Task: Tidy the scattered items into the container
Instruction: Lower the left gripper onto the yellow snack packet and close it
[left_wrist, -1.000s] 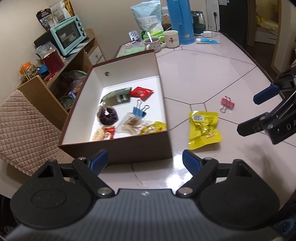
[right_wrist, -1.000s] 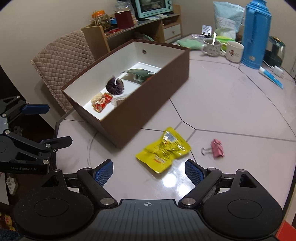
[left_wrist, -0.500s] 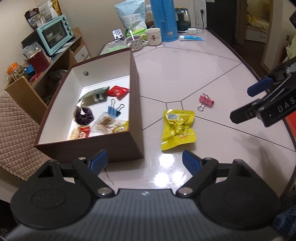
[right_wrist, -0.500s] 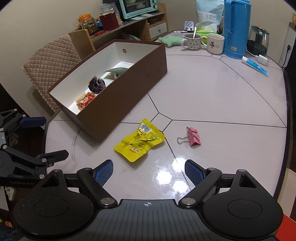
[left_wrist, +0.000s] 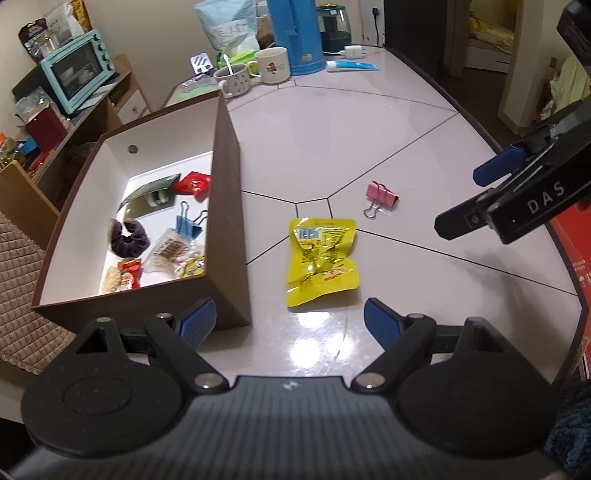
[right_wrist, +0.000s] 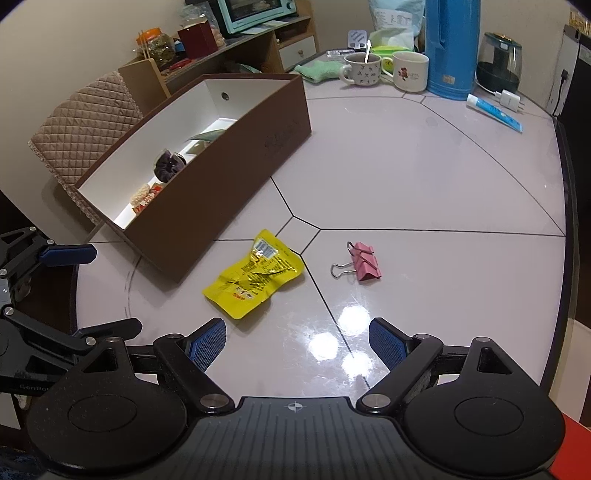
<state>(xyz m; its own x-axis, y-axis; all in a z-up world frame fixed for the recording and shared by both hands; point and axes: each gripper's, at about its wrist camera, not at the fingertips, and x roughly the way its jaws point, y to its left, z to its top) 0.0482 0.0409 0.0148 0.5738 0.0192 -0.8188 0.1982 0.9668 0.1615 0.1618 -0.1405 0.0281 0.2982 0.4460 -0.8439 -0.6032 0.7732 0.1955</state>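
Both hand-held grippers nearer, agape, empty; yellow packet lengthwise alongside brown box.

Indoor artificial light from overhead, warm-ish, moderately bright. Glossy table throws hard specular glare: three white hotspots near the bottom centre in the right wrist view, one larger bloom low in the left wrist view. Shadows are soft, short; the brown box shades its own near wall. Heavy fisheye: table edges and seam lines bow, corners vignette to black. Centre is sharp, the yellow packet print almost legible. Periphery softens; the shelf clutter at the upper left is possibly slightly motion-blurred, hard to tell. Doorway at far right runs darker.
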